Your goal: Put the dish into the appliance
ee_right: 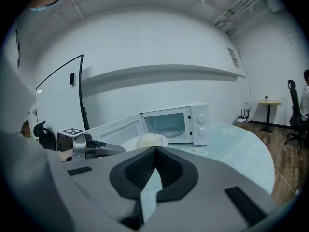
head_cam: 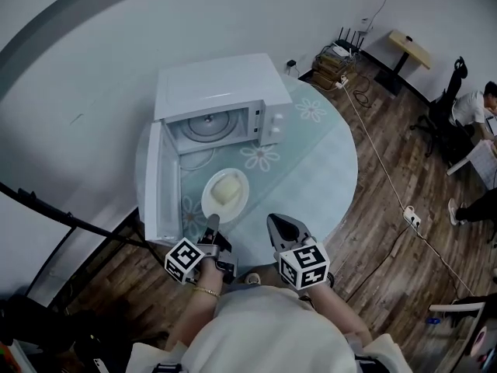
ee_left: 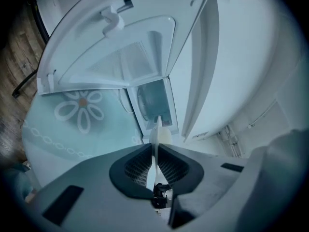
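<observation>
1. Dish (head_cam: 230,210): white plate w/ a pale lump of food (head_cam: 225,189) on it. It's outside the microwave (head_cam: 221,92), over the table (head_cam: 326,169), just in front of the open cavity and beside the door (head_cam: 154,181). Can't tell if it touches the table.
2. Left tongs (head_cam: 211,222) grip the dish by its near rim. In the left gripper view the rim stands edge-on btwn the jaws, w/ both pressed on it.
3. Right tongs (head_cam: 278,224): jaws closed tip to tip, nothing btwn them. They sit just right of the dish, apart from it.
4. Microwave: white, at the table's back-left. Door swung wide to the left, turntable (head_cam: 208,124) visible inside, two knobs (head_cam: 273,127) on the right panel.
5. Table: round, pale glass top w/ white flower prints.
6. Beyond: wood floor (head_cam: 388,208) w/ a cable and power strip (head_cam: 411,217). A person (head_cam: 474,103) sits at the far right by a chair (head_cam: 446,115).
</observation>
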The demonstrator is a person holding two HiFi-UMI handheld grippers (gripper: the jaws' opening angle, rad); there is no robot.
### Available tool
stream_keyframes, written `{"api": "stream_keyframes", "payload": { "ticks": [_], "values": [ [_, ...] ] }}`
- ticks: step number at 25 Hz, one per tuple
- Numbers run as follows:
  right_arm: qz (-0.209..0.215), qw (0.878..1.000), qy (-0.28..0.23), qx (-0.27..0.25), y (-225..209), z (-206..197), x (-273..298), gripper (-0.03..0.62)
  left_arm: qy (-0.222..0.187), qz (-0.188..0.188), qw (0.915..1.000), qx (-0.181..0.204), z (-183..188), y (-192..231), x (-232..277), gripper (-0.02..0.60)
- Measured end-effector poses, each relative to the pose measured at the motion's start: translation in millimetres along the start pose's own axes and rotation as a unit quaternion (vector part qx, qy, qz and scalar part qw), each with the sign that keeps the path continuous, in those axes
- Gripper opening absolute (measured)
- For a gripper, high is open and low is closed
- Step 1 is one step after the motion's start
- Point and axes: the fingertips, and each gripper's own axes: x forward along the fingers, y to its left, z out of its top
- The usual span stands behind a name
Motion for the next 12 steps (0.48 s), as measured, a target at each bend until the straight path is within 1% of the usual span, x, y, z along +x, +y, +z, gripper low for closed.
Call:
{"api": "stream_keyframes", "payload": {
  "ticks": [3,8,12],
  "values": [
    [-0.005,1.0,0.005,-0.002,-1,1,10,0.005,-0.003,-0.004,1.0,0.0,8,1,14,0.037],
    [-0.011,1.0,0.017,-0.009,-5,0,20,0.005,-0.011,0.0,0.9999,-0.012,17,6,35,0.037],
    [-0.011,0.999,0.026,-0.016,-10,1,26,0.005,-0.032,0.002,0.9991,-0.028,28,10,52,0.038]
  ]
}}
